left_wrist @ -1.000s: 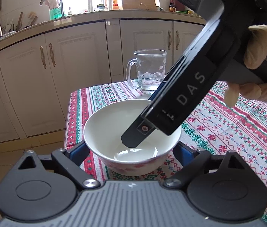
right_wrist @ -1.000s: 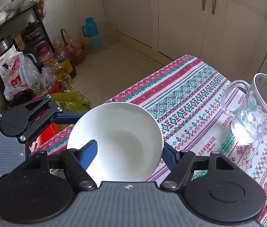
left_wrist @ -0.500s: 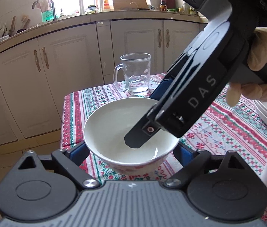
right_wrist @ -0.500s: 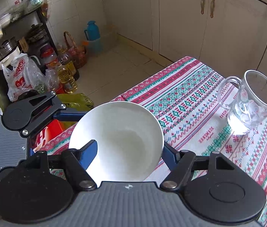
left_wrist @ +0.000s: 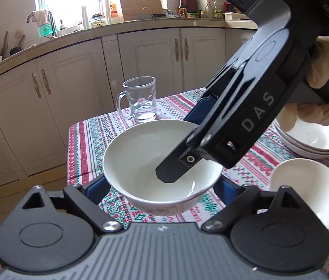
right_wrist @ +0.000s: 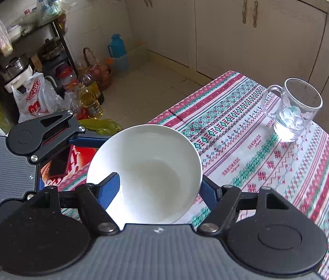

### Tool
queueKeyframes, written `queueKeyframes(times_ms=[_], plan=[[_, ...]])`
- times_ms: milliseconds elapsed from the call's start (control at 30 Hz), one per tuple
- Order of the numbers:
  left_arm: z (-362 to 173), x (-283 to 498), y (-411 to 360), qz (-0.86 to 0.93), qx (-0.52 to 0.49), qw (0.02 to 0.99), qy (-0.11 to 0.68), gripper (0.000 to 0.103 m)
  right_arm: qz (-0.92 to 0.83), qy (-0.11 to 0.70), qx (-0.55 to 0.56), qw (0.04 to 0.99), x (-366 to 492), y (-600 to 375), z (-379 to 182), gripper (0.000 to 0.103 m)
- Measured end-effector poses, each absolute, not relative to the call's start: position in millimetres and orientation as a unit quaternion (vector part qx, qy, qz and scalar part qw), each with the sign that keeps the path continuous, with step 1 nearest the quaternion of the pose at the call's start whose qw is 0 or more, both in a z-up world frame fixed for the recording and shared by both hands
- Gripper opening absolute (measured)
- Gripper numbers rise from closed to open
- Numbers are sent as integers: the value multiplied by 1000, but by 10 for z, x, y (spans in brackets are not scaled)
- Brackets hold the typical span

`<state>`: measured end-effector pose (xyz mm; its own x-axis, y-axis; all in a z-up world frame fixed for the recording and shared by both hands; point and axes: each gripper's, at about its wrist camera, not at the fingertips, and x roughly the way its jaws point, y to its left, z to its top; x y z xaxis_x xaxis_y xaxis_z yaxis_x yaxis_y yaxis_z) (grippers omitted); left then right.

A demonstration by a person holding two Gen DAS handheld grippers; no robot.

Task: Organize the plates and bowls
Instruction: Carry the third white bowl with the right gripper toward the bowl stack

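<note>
A white bowl point(left_wrist: 141, 161) with a red pattern outside hangs in the air over the table's left end. My left gripper point(left_wrist: 163, 186) is shut on it, one blue finger on each side of its lower wall. My right gripper point(left_wrist: 185, 142) comes down from the upper right, held by a gloved hand point(left_wrist: 327, 63). In the right wrist view the right gripper point(right_wrist: 159, 184) straddles the bowl point(right_wrist: 150, 175). One of its fingers point(right_wrist: 111, 184) is inside, apart from the wall, and the other is outside the right rim. A second white bowl point(left_wrist: 309, 191) and stacked white dishes point(left_wrist: 311, 140) stand at the right.
A glass mug point(left_wrist: 141, 102) point(right_wrist: 295, 109) stands on the patterned tablecloth point(right_wrist: 257, 151) near the far edge. Cream cabinets point(left_wrist: 71, 88) run behind the table. On the floor left of the table are oil bottles point(right_wrist: 90, 98), plastic bags and a loaded shelf.
Both grippers and the bowl have risen and shifted right together. The mug now sits further left in the left wrist view. The second bowl and the stacked dishes have come into view.
</note>
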<state>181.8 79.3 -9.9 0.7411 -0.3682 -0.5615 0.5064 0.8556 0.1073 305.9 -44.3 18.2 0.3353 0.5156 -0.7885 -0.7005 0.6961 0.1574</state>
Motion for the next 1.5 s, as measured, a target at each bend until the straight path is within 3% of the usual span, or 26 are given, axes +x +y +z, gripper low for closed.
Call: queueKeyframes(times_ms=[733,1500], plan=[[168,1150,201,-299,149,909,249,94,337,410,-79,844,2106,-1223,498,79],[-29,935,-9,-328,144,887,292,94,321,428,-65,842,1703,-1546,291,79]])
